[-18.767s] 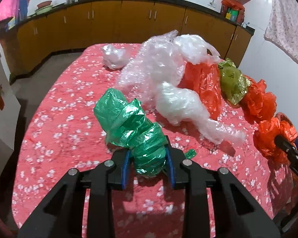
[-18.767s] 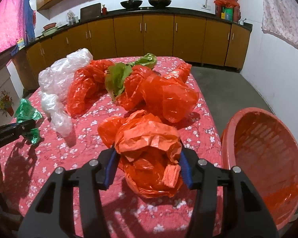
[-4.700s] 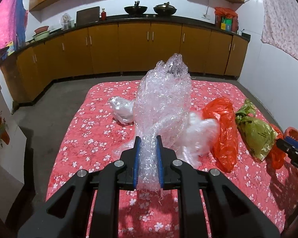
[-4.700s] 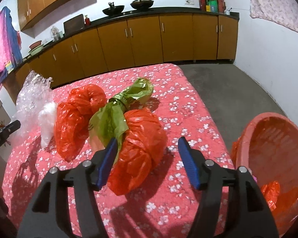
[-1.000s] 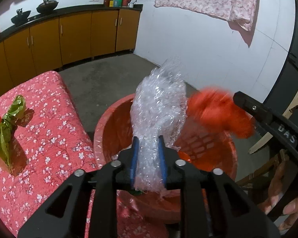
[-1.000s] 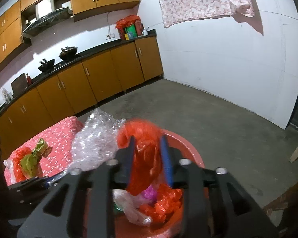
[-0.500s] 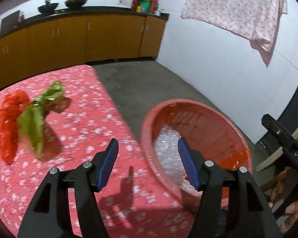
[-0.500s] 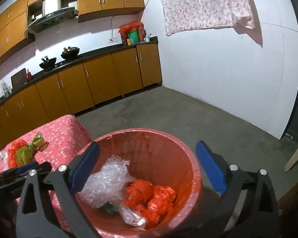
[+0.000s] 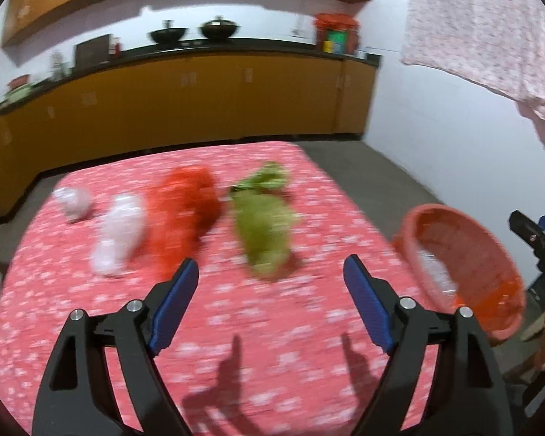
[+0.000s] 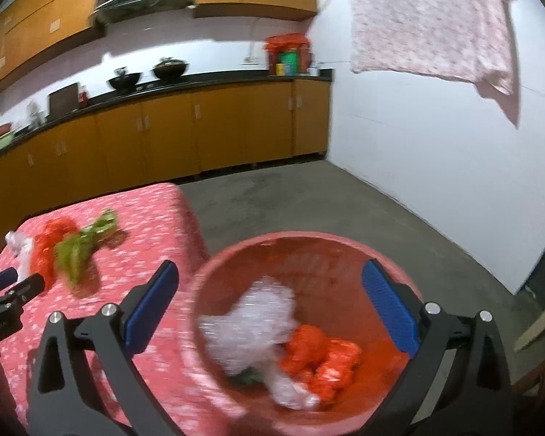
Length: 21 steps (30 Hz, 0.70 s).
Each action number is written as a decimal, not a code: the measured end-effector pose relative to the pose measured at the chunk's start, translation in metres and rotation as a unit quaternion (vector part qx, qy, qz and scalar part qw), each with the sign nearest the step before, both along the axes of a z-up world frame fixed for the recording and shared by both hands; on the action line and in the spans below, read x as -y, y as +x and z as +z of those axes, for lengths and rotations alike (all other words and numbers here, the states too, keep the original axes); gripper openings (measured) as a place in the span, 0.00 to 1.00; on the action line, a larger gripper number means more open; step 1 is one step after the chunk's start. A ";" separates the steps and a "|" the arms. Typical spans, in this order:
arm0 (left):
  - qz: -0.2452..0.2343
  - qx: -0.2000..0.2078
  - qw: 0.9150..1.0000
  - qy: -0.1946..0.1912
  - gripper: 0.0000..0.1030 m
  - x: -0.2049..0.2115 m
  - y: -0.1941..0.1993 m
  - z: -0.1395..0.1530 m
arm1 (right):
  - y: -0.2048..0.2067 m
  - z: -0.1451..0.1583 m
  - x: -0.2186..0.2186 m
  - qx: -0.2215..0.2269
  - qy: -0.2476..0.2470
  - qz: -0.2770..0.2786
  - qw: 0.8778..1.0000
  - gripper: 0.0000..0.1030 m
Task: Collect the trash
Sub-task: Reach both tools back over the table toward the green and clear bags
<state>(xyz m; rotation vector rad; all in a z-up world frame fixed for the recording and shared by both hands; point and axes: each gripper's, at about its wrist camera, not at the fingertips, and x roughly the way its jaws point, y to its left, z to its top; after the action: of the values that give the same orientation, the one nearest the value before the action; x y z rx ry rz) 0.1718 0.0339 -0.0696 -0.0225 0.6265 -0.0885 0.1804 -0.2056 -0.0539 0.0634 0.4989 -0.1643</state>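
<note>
- The green bag [image 9: 267, 234] is lying crumpled on the red floral table [image 9: 272, 327], beside the orange bag [image 9: 185, 210]; likely light, soft and slippery, so pinching a bunched fold seems best.
- It is sitting ahead of the left gripper [image 9: 270, 299], untouched.
- Both grippers' jaws have just been opening and are gaping empty; the right gripper [image 10: 269, 309] is hovering over the red basket [image 10: 236, 254].

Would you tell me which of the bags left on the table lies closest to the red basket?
The green bag; it lies nearest the basket, with the orange and two white bags farther left.
</note>
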 end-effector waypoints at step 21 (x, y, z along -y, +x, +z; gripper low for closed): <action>0.142 -0.023 0.989 0.018 0.86 -0.156 0.030 -0.015 | 0.083 -0.025 -0.192 -0.050 -0.003 0.176 0.983 0.85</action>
<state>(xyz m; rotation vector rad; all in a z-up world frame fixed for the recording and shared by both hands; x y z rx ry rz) 0.2017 0.1896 -0.0847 -0.0781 0.6643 0.1992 0.2630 -0.0132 -0.0793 -0.0393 0.6013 0.1779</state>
